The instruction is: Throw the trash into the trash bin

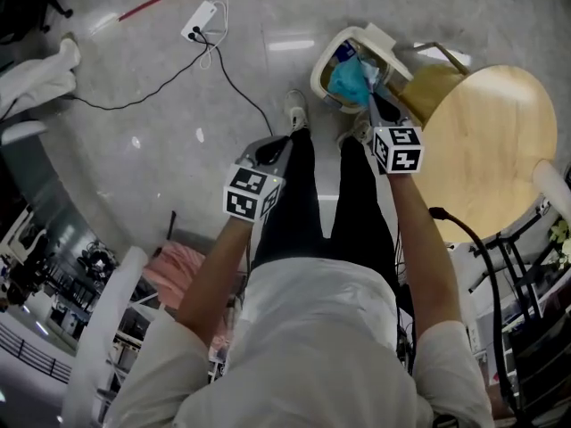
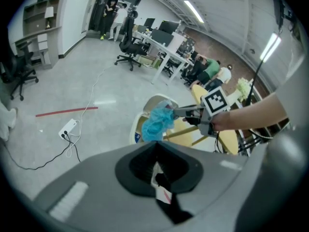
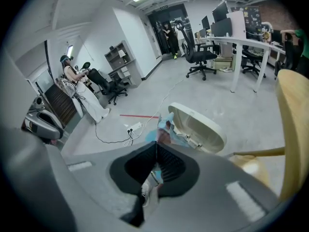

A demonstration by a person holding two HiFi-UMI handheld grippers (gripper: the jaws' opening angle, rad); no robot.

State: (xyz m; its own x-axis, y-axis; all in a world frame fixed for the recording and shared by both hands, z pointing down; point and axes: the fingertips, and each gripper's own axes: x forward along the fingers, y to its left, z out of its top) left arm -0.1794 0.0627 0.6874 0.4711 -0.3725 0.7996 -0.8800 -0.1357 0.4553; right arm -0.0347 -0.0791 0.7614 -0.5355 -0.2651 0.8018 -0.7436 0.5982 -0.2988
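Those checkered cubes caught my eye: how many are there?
2. One cube sits on the left gripper, beside the person's left leg; the other on the right gripper, holding blue trash at the trash bin. No others show.

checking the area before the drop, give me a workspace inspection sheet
surface: grey polished floor
job's things: blue crumpled trash held over the open trash bin
clutter: round wooden table beside the bin
grippers: right hand-held gripper shut on the trash; left hand-held gripper shut, empty
cables: power strip on the floor, black cord running toward the person's feet
surroundings: office chairs and desks, people far off
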